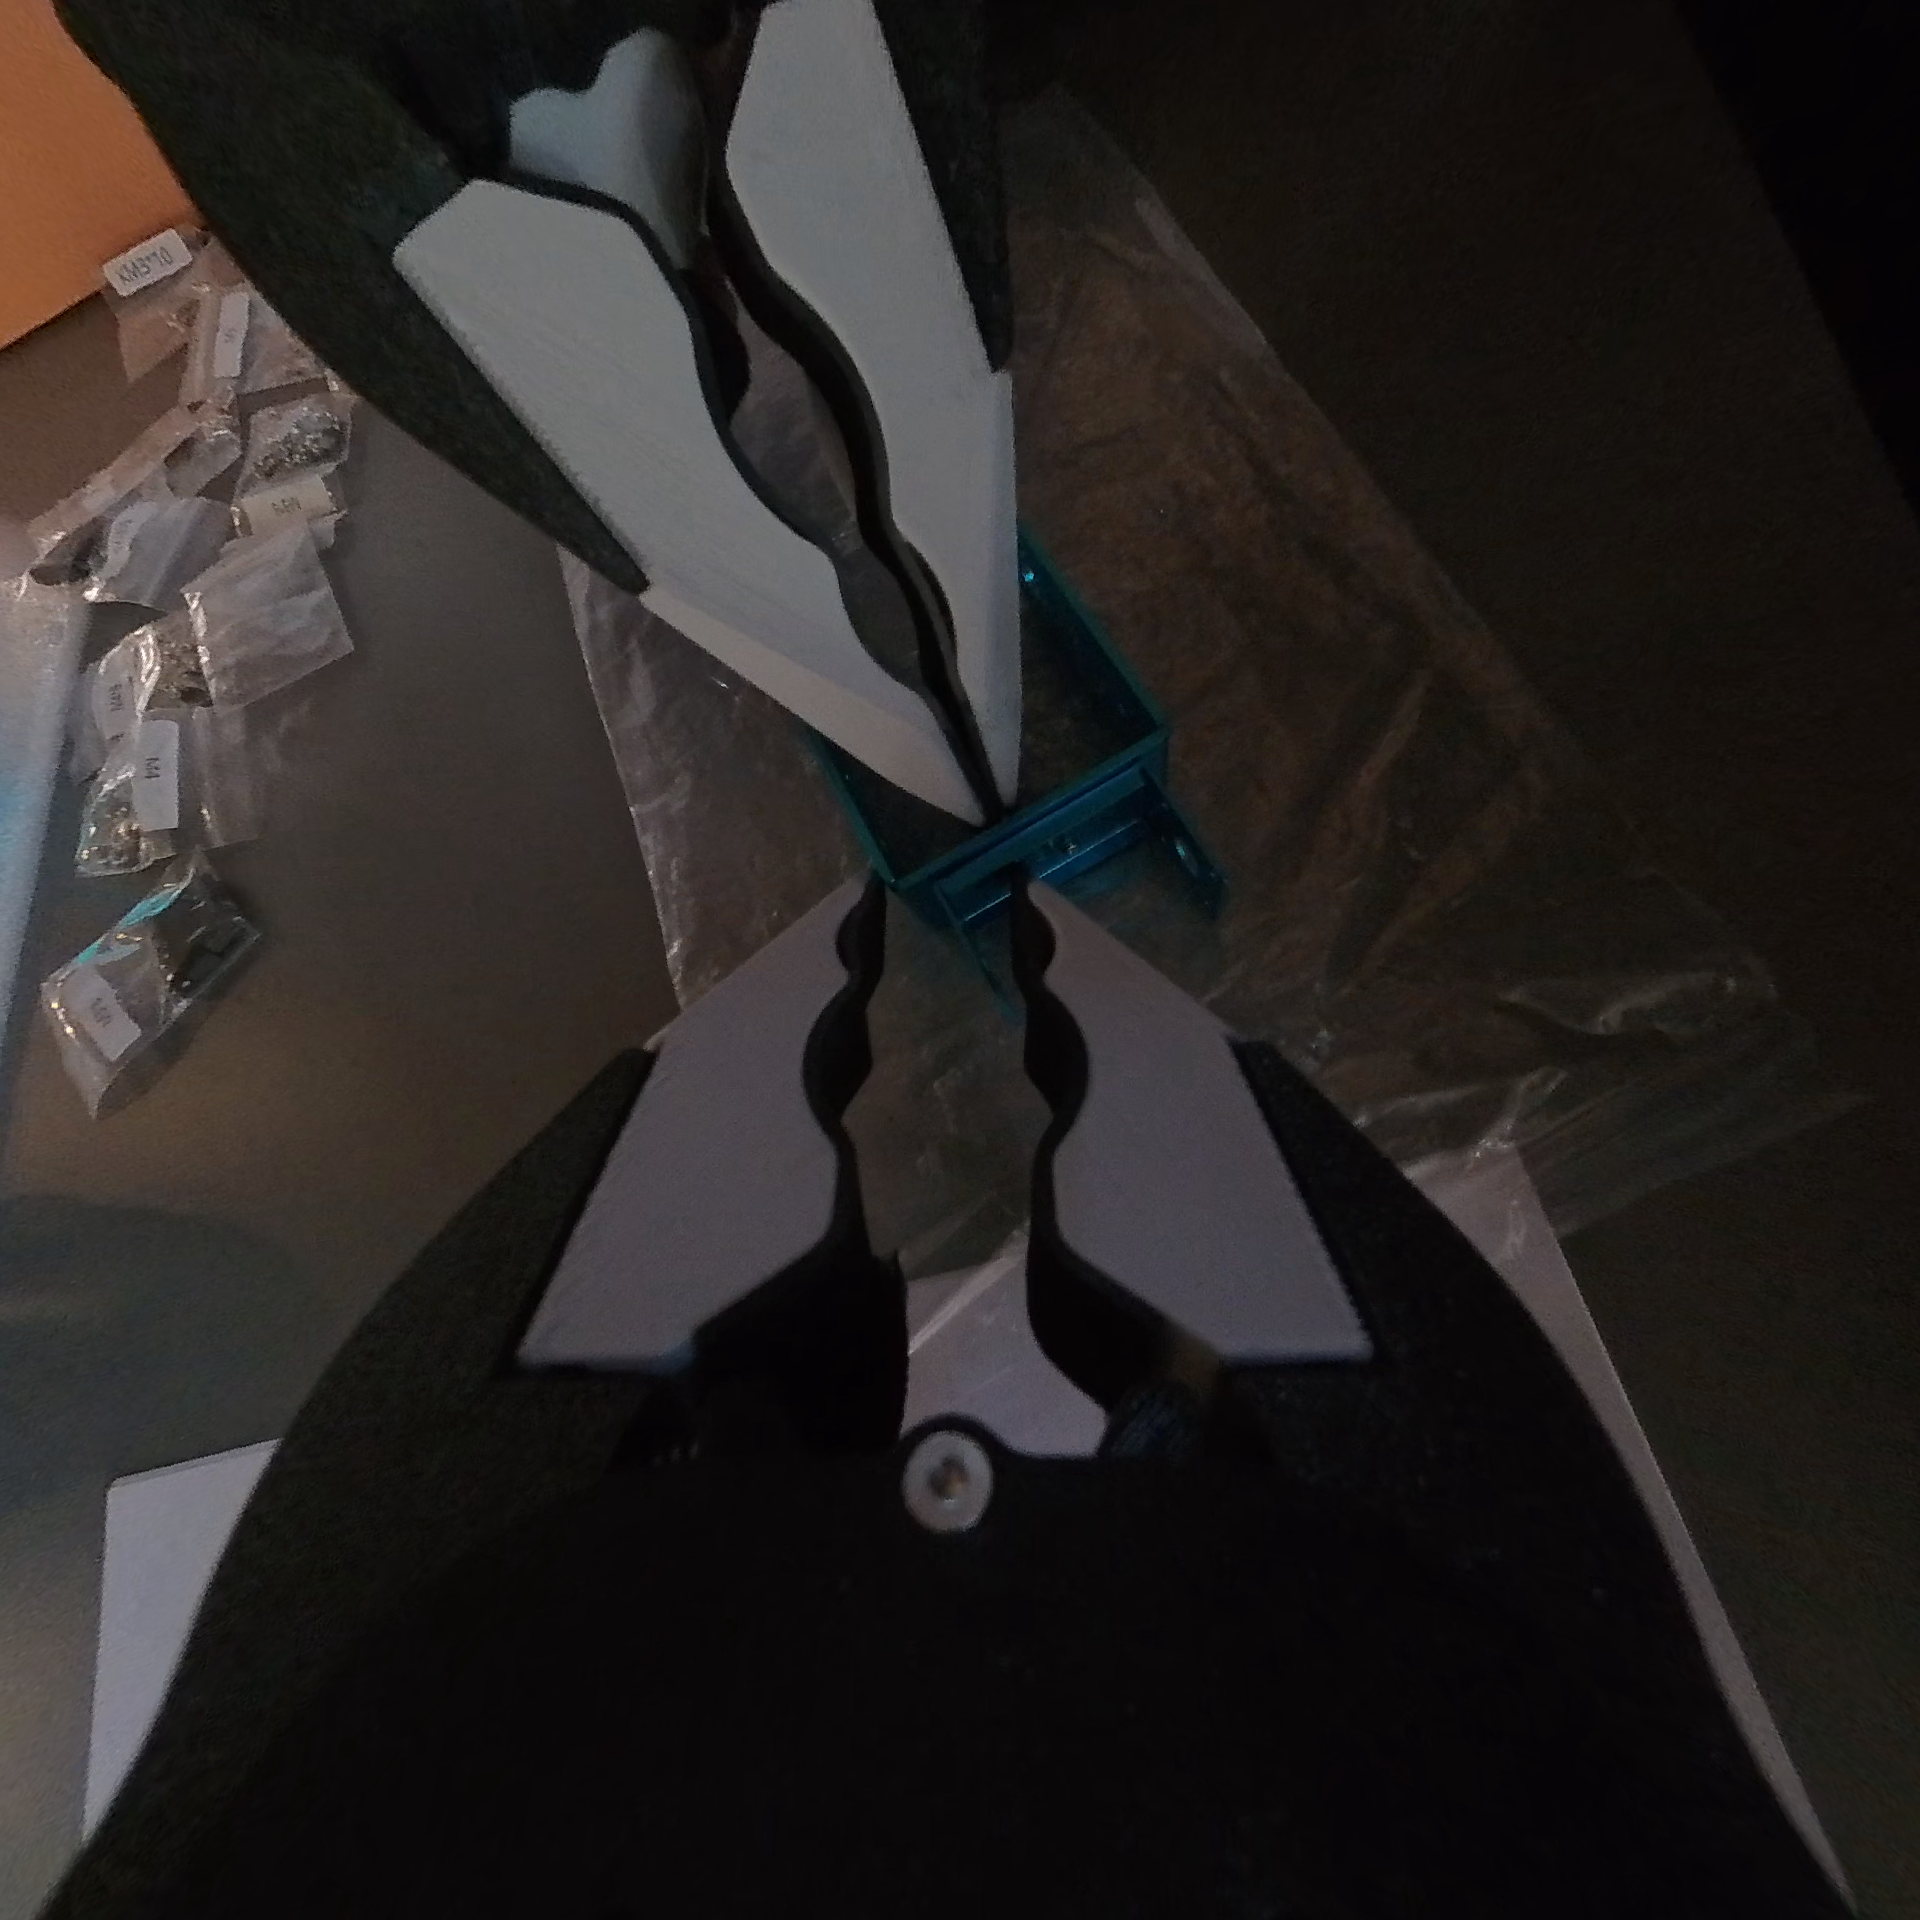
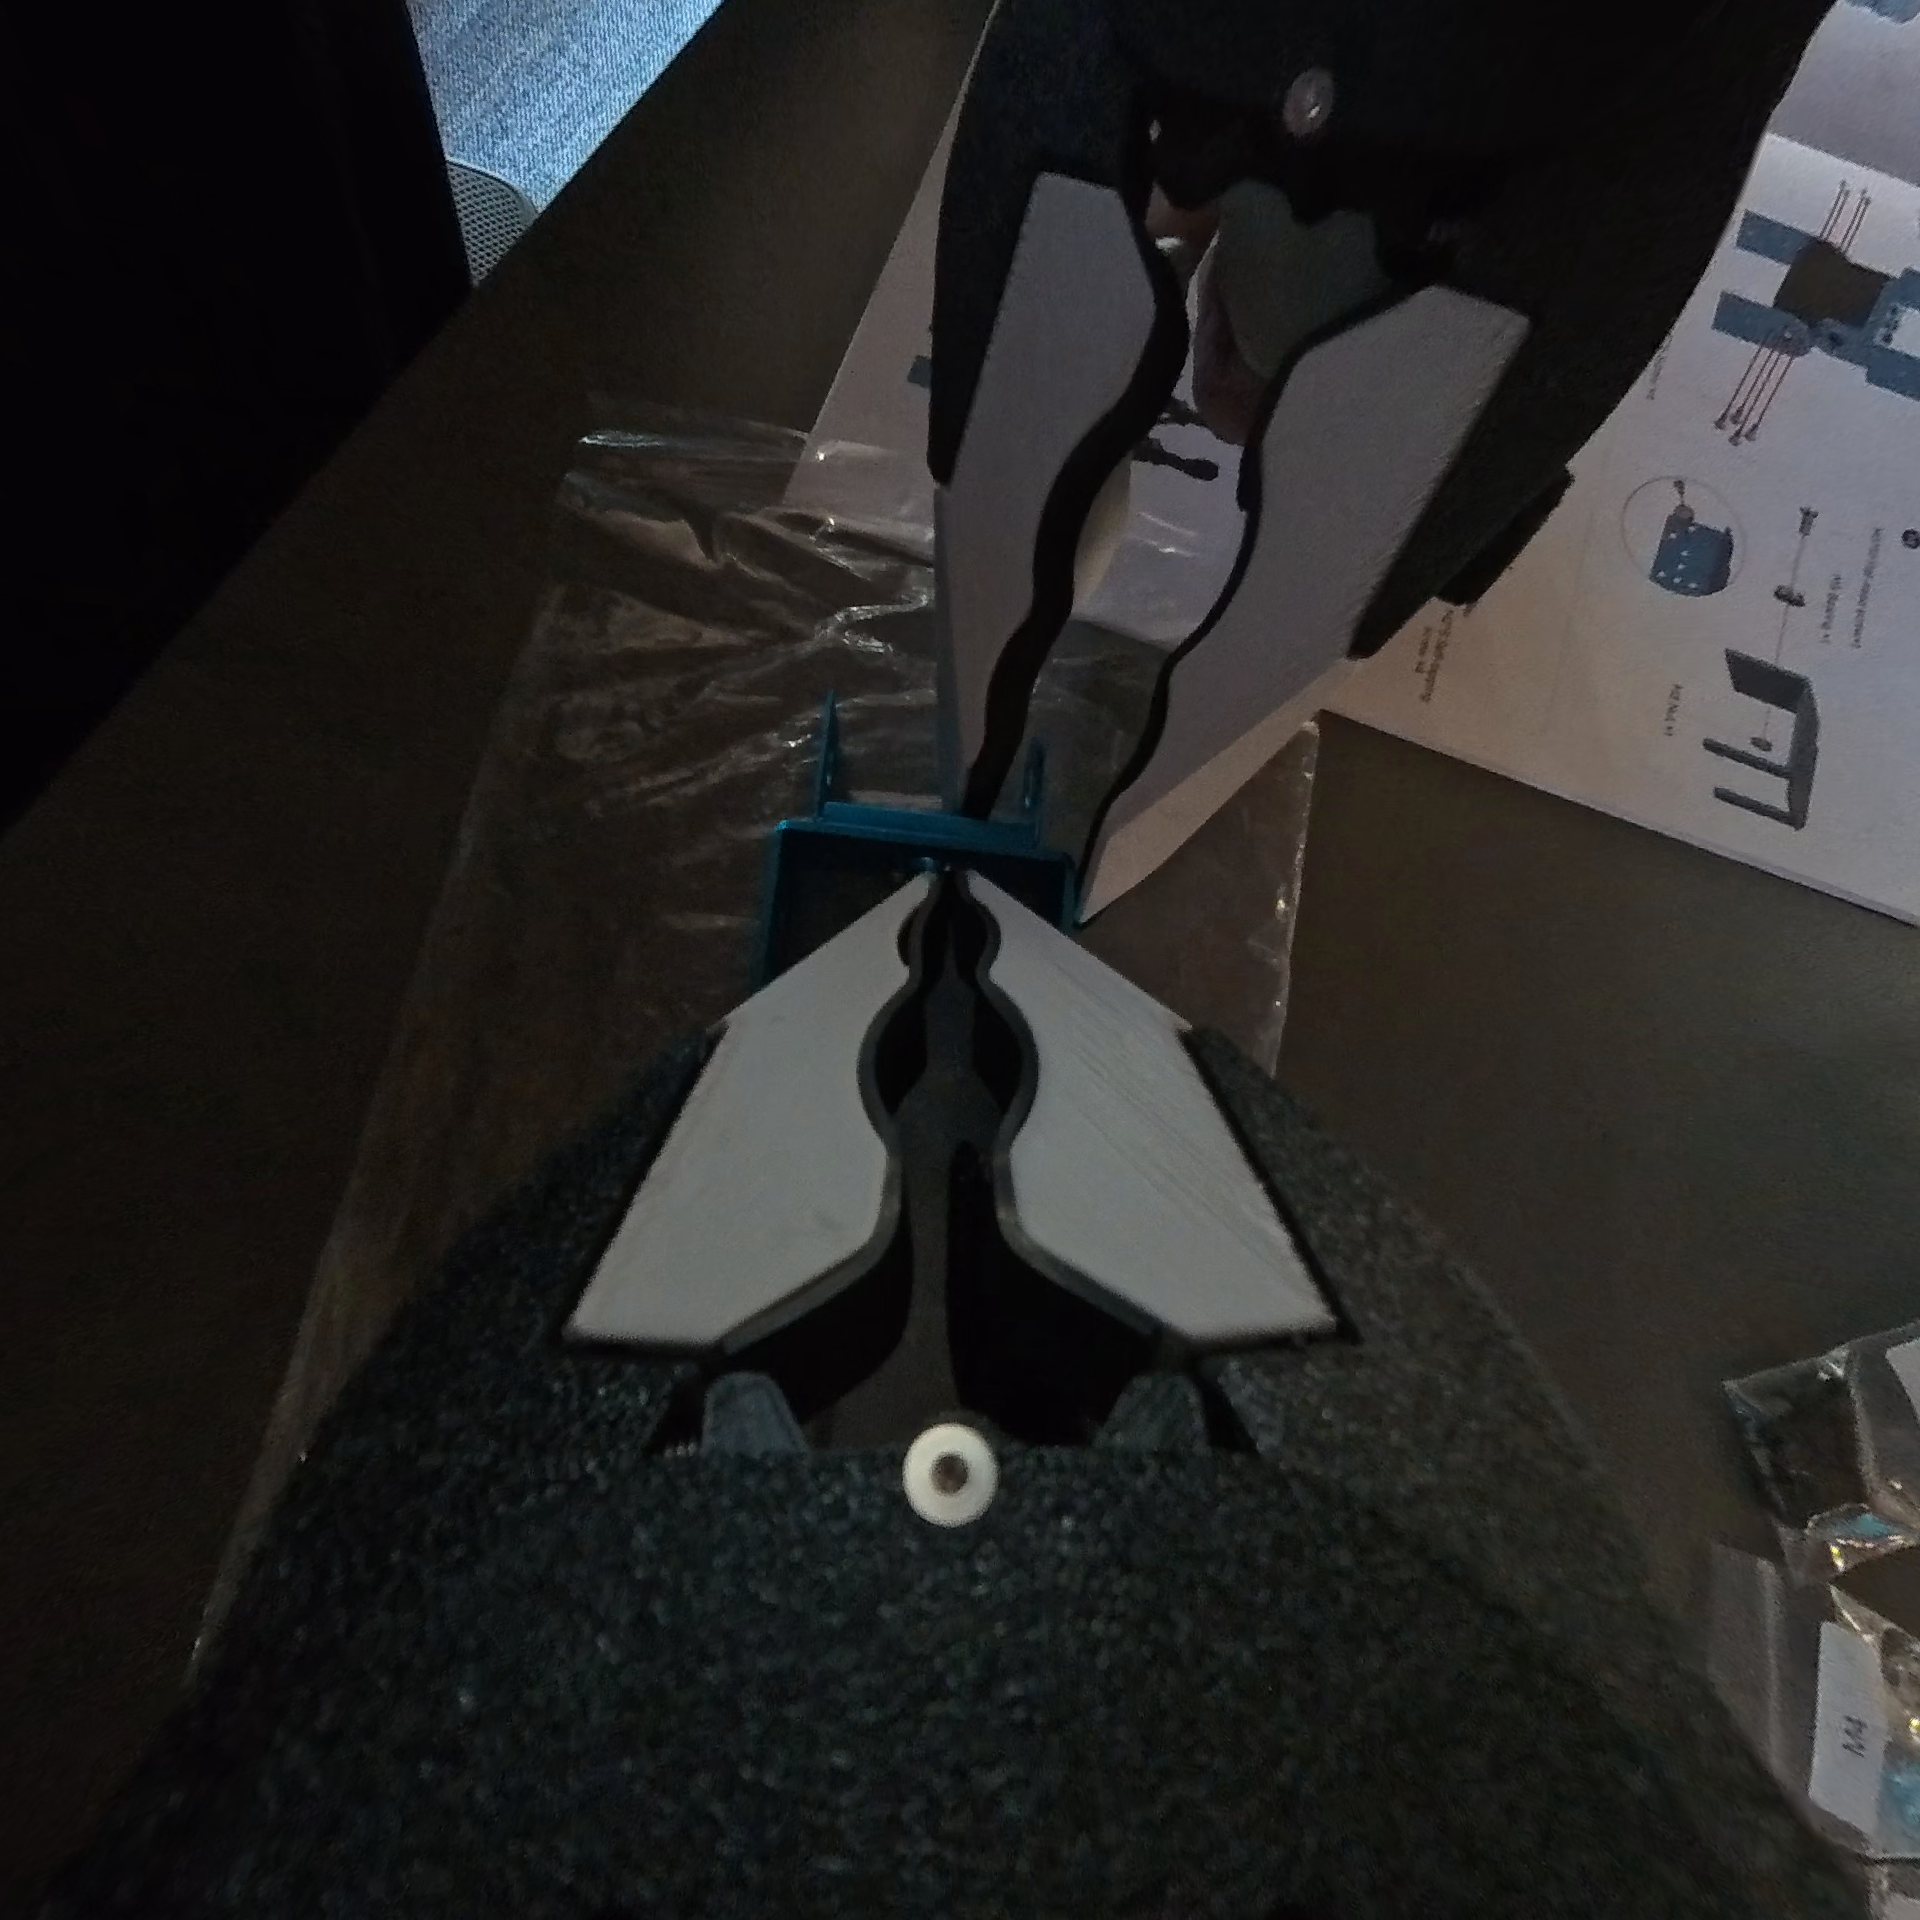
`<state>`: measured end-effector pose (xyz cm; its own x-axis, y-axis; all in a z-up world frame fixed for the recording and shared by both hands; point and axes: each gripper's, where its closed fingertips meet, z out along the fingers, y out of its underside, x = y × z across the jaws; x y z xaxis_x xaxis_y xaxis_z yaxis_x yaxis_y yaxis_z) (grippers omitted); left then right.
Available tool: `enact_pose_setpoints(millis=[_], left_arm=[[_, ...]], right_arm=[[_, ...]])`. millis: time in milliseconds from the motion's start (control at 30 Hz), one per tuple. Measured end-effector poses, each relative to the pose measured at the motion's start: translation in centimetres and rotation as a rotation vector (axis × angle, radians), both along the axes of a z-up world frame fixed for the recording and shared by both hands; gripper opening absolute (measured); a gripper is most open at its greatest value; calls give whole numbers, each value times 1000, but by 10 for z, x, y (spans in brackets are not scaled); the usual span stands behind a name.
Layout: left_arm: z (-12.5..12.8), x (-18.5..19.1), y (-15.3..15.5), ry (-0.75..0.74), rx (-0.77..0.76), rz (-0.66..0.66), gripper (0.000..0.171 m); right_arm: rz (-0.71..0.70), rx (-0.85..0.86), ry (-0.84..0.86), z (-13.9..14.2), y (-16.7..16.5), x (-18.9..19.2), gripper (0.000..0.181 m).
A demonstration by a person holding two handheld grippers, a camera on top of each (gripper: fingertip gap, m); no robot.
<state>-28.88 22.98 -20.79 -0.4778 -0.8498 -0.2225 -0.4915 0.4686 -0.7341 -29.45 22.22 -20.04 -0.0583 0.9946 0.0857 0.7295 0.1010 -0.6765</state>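
A blue metal bracket [image 1: 1081,821], an open box shape with flanges, lies on a clear plastic bag [image 1: 1351,748] on a dark table. My left gripper [image 1: 954,889] has its fingers on either side of the bracket's near flange and grips it. My right gripper [image 1: 987,805] comes in from the top, jaws together, tips at the bracket's end wall. In the right wrist view my right gripper [image 2: 940,875] is shut just inside the bracket [image 2: 810,883]. I cannot tell if it pinches anything small. The left gripper [image 2: 1029,862] straddles the bracket's far corner.
Several small clear bags of hardware with white labels [image 1: 177,644] lie at the left, and also show in the right wrist view [image 2: 1839,1475]. A white sheet with drawings [image 2: 1787,540] lies beyond the bracket. The plastic bag [image 2: 675,644] is crumpled.
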Motion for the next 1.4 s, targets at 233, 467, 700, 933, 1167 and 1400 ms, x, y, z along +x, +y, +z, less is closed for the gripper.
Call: enact_pose_setpoints(millis=[233, 467, 700, 933, 1167, 1400], left_arm=[[0, 0, 0, 0, 0, 0, 23], [0, 0, -1, 1, -2, -1, 23], [0, 0, -1, 1, -2, -2, 23], [0, 0, -1, 4, -2, -3, 22], [0, -2, -1, 8, -15, -7, 23], [8, -2, -1, -11, -87, -10, 24]], right_arm=[[-8, -1, -8, -2, 1, -1, 0], [-37, -27, 11, -2, 3, -2, 5], [-43, -18, 12, 1, 4, -1, 7], [-42, -8, 12, 3, 4, 0, 8], [-101, -27, 17, 10, 12, 9, 32], [-150, -103, 10, 2, 13, 7, 36]])
